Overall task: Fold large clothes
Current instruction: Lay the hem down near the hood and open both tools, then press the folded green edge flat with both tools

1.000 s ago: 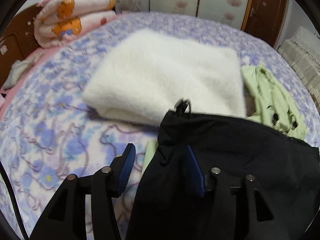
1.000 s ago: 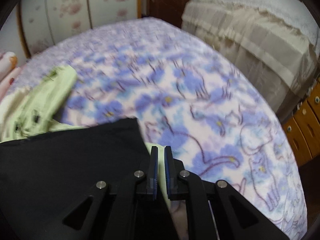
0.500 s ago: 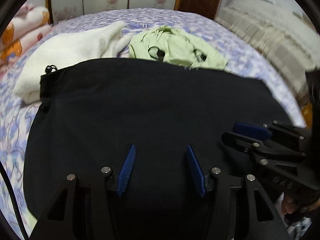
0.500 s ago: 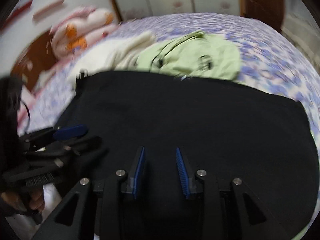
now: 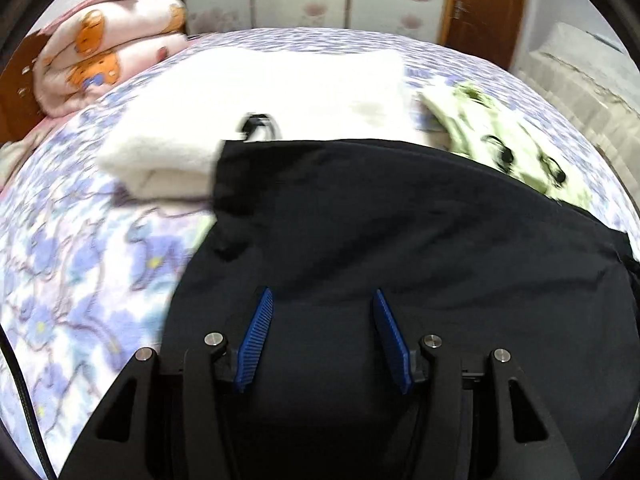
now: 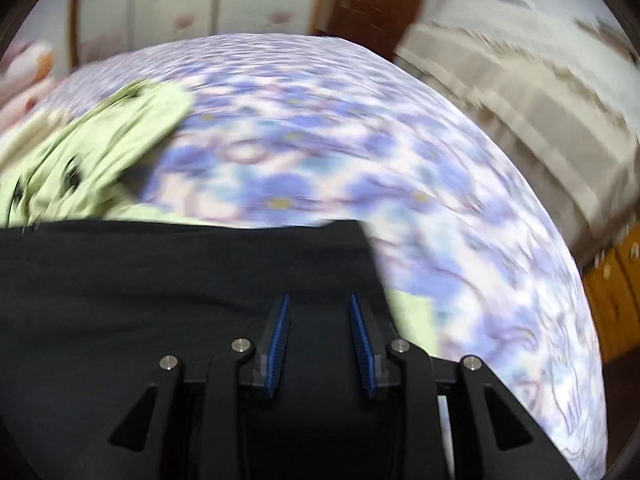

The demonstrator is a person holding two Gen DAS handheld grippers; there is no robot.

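Note:
A black garment [image 5: 400, 232] lies spread flat on the flowered bedspread [image 5: 80, 280], its drawstring loop [image 5: 256, 126] resting against a folded white fluffy garment [image 5: 260, 96]. My left gripper [image 5: 322, 292] hovers open over the black cloth near its left edge, with nothing pinched. In the right wrist view the same black garment [image 6: 160, 280] fills the lower left. My right gripper [image 6: 319, 296] stands over its right corner; the jaws are closing, but the pads are apart and press on no cloth. A crumpled light green garment [image 5: 500, 140] [image 6: 100, 152] lies just beyond the black one.
A folded pink blanket [image 5: 104, 56] with orange bears sits at the far left of the bed. Beyond the bed are flowered wardrobe doors and a brown door [image 5: 480, 4]. A beige covered bed [image 6: 520, 100] and wooden drawers [image 6: 612, 288] stand to the right.
The right gripper's jaws, shut a second ago at the black cloth's corner, now stand apart. Both cameras swung over the middle of the garment and back to its two sides.

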